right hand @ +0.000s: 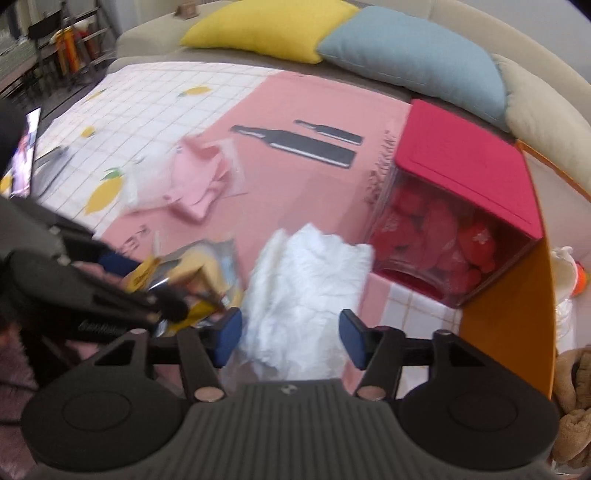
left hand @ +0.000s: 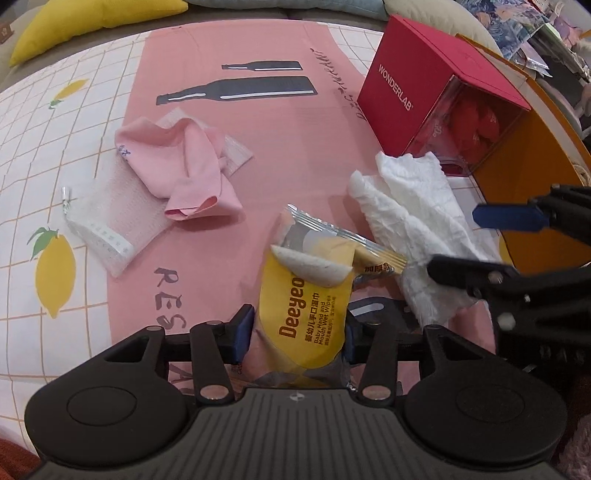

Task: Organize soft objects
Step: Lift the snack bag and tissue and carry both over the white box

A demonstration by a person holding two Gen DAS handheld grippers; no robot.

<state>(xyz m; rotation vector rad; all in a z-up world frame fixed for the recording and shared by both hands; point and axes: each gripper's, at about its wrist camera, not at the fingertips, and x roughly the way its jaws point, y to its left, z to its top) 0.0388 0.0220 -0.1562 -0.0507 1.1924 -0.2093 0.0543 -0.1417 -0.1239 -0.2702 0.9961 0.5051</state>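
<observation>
In the left wrist view, the left gripper is sitting at 6 o'clock with the yellow wet-wipe packet standing between its blue pads. The pads are flanking the packet's sides closely, but whether they are pressing or only touching I cannot tell. The packet is lying on the pink mat, its torn foil top pointing toward 12 o'clock. It is looking light and slick — a film pouch that is likely to crumple and slide, so the firmer middle of the body is the better place to pinch, not the loose flap.

Just past it, toward 2 o'clock, the white crumpled cloth is resting on the mat, with the right gripper reaching in at 3 o'clock. In the right wrist view the right gripper is standing with its jaws apart, released, the white cloth lying between them without being pinched. The cloth is appearing soft, limp and very light — a bunched fold near its middle should hold best.

Farther out, at 10 o'clock, a pink garment is draped over a mesh pouch. At 1 o'clock the red-lidded clear box is standing.

Only the right view is showing the yellow cushion's blue neighbour in full and the box's red contents; only the left view is giving the packet's print sharply.
</observation>
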